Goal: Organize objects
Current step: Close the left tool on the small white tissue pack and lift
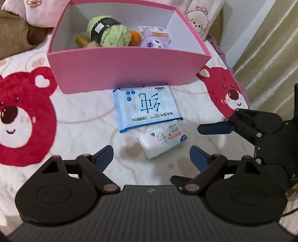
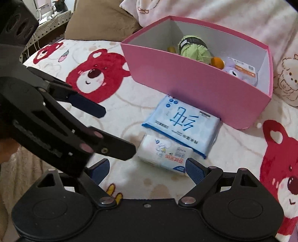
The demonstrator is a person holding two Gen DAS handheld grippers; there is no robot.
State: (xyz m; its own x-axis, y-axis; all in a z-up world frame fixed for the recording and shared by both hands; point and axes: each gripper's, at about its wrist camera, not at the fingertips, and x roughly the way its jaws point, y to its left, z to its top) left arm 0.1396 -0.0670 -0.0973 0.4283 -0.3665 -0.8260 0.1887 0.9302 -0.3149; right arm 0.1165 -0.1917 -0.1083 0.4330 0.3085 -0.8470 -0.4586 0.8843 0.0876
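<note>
This is a home bedroom. A soft fleece blanket (image 1: 78, 119) printed with red bears (image 1: 22, 115) covers the bed, plush pillows (image 2: 232, 16) with cartoon animals lie behind it, and a pale curtain (image 1: 270, 52) hangs at the side. A brown cushion (image 2: 96, 22) rests nearby.

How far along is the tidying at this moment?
Done: green yarn, orange ball and purple plush lie in the pink box. In hand: nothing; left gripper and right gripper are open. Left: blue wipes pack and small tissue pack, on the blanket.
</note>
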